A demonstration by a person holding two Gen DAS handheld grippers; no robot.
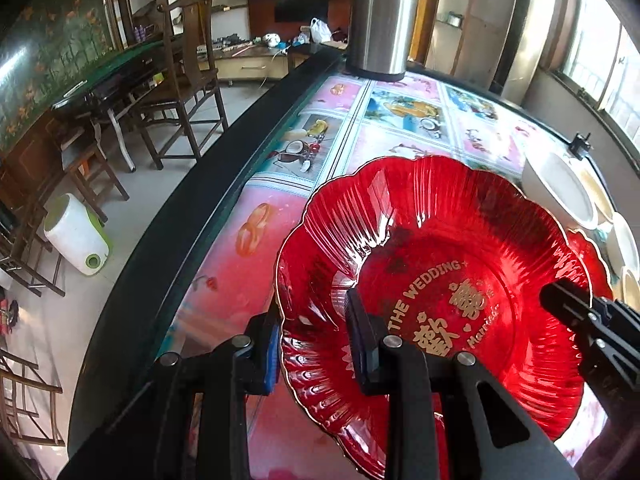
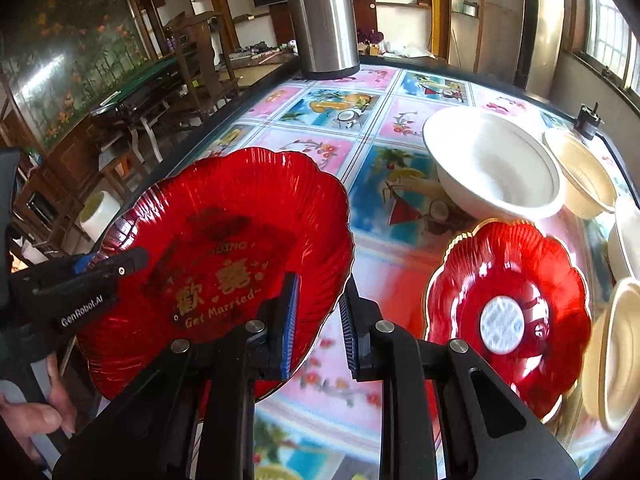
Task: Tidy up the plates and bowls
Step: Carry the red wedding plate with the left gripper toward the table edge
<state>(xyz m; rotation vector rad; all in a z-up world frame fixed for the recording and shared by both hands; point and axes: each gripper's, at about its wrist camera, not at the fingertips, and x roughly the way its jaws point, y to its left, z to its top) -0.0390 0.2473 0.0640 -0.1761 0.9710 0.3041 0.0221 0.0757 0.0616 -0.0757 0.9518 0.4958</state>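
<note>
Fingers (image 1: 362,344) of both grippers are clamped on one red plate's (image 1: 440,264) rim.
It is held tilted above the patterned table (image 2: 384,128) by the left gripper (image 1: 316,344) and right gripper (image 2: 318,320).

Table (image 2: 372,148) (picture-tiled) bears flask (image 2: 324,20), bowls (image 2: 496,168), red plate (image 2: 508,316).

A big red plate (image 2: 224,256) with a wavy edge and gold writing is tilting above the table, its near rim sitting between two black pads. A smaller red plate (image 2: 508,316) with a white round sticker in the middle is lying to the right of the big red plate, leaning against a cream bowl. A white bowl (image 2: 494,168) is standing upright behind the smaller plate. A cream bowl (image 2: 580,172) is sitting just right of the white bowl. More cream bowls (image 2: 612,352) are lying on their sides, right of the smaller plate.
</note>
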